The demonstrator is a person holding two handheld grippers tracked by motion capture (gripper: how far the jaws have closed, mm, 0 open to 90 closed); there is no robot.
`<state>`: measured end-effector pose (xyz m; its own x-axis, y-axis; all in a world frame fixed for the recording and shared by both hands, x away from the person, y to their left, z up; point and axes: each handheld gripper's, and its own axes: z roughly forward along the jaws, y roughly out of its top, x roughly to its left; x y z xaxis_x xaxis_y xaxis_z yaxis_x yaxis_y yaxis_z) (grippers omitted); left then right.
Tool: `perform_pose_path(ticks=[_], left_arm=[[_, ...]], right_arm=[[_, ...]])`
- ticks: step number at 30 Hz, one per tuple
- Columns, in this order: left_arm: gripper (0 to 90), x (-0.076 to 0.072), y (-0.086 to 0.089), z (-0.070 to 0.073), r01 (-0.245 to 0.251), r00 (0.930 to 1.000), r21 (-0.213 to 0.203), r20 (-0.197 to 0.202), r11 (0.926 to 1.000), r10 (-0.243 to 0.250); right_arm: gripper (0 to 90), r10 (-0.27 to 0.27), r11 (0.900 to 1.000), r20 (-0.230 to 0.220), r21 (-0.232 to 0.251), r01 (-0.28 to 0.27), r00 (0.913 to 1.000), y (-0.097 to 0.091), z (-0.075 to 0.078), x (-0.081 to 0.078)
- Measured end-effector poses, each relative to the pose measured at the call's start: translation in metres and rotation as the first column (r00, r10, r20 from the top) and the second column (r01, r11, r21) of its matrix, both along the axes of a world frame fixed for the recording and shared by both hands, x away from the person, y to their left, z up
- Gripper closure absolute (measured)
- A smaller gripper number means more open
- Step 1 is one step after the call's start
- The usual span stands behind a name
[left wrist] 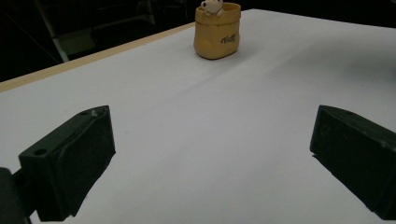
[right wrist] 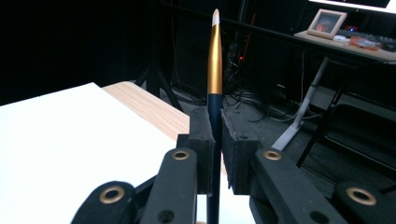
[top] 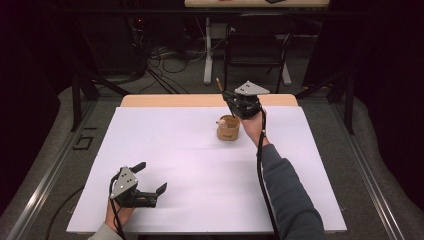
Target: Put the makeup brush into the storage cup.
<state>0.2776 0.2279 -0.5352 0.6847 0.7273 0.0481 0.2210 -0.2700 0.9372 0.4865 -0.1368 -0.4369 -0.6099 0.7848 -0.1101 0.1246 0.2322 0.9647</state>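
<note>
Dark scrawled lettering on the yellow pot (left wrist: pixel 217 35), not legible

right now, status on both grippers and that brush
Right gripper shut on brush, above the cup. Left gripper open, low over table. Nothing in the way.

Bare white table (top: pixel 200 165) lies open between both grippers; the yellow pot (top: pixel 228 128) alone stands there.

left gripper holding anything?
No, in the left gripper view the left gripper has its jaws wide apart over bare white table, nothing between them.
</note>
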Motion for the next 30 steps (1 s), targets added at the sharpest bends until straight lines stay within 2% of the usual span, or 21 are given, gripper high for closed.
perform_pose_path(ticks=[10,30], left_arm=[[0.1,0.0,0.0,0.0,-0.003,1.0,-0.004,0.0,1.0,0.003],[0.1,0.0,0.0,0.0,0.001,1.0,-0.005,-0.002,1.0,-0.001]], right_arm=[[83.6,-0.015,0.9999,-0.026,-0.008,0.015,0.9995,0.001,-0.01,0.008],[83.6,-0.001,0.9999,-0.079,-0.017,0.0,0.9968,0.004,-0.019,0.013]])
